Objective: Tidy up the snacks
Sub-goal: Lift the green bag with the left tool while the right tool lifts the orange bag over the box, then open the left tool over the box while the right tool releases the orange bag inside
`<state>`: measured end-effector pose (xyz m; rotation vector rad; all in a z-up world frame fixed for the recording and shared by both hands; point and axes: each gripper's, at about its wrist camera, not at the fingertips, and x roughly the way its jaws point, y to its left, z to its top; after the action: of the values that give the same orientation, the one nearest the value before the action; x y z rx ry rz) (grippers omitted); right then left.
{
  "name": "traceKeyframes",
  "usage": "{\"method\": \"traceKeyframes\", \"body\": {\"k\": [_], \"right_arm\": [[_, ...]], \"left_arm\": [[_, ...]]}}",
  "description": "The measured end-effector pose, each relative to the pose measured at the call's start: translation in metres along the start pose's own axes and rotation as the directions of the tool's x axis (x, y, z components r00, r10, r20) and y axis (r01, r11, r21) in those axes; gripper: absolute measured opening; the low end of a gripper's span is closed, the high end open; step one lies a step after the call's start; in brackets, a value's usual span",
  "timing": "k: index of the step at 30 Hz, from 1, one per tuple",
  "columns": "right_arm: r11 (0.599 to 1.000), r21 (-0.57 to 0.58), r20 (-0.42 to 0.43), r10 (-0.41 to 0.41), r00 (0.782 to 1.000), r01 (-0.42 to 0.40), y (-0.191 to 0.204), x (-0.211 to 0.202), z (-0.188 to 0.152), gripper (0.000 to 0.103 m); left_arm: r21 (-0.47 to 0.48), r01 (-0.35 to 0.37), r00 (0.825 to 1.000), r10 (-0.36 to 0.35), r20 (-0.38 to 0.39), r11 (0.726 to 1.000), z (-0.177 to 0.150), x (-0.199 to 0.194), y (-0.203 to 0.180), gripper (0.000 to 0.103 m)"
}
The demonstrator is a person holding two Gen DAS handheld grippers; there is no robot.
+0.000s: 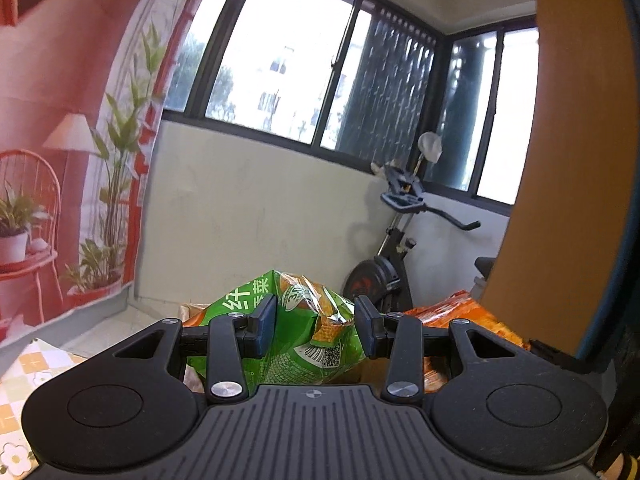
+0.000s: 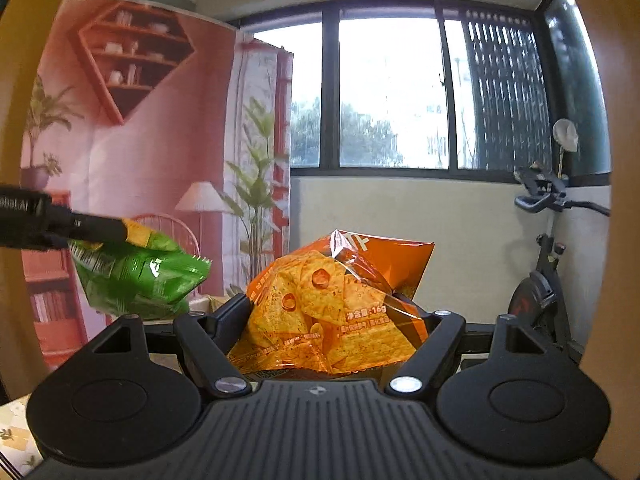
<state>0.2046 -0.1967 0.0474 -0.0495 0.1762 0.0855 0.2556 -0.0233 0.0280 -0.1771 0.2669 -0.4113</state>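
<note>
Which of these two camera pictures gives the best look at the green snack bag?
The left wrist view: the green snack bag fills the centre, pinched between the jaws, print readable. The right wrist view shows it only sideways at the left edge, blurred.

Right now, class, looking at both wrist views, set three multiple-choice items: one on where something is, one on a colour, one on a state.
1. Where is the black exercise bike?
A. at the right, under the window
B. in front of the pink backdrop
C. on the table

2. What colour is the crinkly snack bag between the right gripper's fingers?
A. blue
B. orange
C. white

3. What state is the left gripper in?
A. open, nothing between its fingers
B. out of sight
C. shut on the green foil snack bag

Answers: 1 A, the bike stands against the pale wall below the sill; 2 B, its orange wrapper shows printed chips; 3 C, both blue pads press into the green bag.
</note>
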Motion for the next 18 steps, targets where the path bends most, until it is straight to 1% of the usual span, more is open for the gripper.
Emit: {"method": "traceKeyframes", "body": {"k": [4, 6, 8, 11, 13, 15, 17, 18], "right_arm": [[1.0, -0.022, -0.068, -0.015, 0.998, 0.014, -0.007, 0.039, 0.0, 0.078], [0.999, -0.032, -0.1, -0.011, 0.995, 0.008, -0.011, 0.055, 0.0, 0.078], [0.999, -0.045, -0.125, -0.009, 0.992, 0.003, -0.013, 0.068, -0.001, 0.078], [0.997, -0.074, -0.162, -0.018, 0.987, 0.006, -0.015, 0.086, -0.005, 0.078], [0.997, -0.082, -0.189, -0.023, 0.982, 0.008, -0.017, 0.096, -0.009, 0.079], [0.996, -0.089, -0.221, -0.041, 0.974, 0.022, -0.018, 0.105, -0.013, 0.08], [0.995, -0.092, -0.244, -0.055, 0.968, 0.034, -0.02, 0.111, -0.017, 0.08], [0.995, -0.093, -0.25, -0.058, 0.966, 0.036, -0.021, 0.113, -0.019, 0.082]], "left_arm": [[-0.048, 0.0, 0.999, -0.002, -0.053, 0.999, 0.006, 0.027, 0.013, 0.044], [-0.06, 0.0, 0.997, -0.005, -0.073, 0.998, 0.006, 0.04, 0.017, 0.044], [-0.054, -0.003, 0.995, -0.002, -0.096, 0.999, 0.004, 0.05, 0.018, 0.045], [-0.02, -0.019, 0.99, 0.016, -0.141, 1.0, 0.0, 0.064, 0.019, 0.048], [0.003, -0.033, 0.986, 0.033, -0.163, 0.999, -0.001, 0.068, 0.02, 0.054], [0.001, -0.03, 0.985, 0.03, -0.169, 1.0, -0.001, 0.07, 0.023, 0.068], [-0.003, -0.034, 0.986, 0.033, -0.166, 0.999, -0.001, 0.068, 0.025, 0.076], [-0.003, -0.035, 0.986, 0.034, -0.165, 0.999, 0.0, 0.068, 0.026, 0.077]]}}
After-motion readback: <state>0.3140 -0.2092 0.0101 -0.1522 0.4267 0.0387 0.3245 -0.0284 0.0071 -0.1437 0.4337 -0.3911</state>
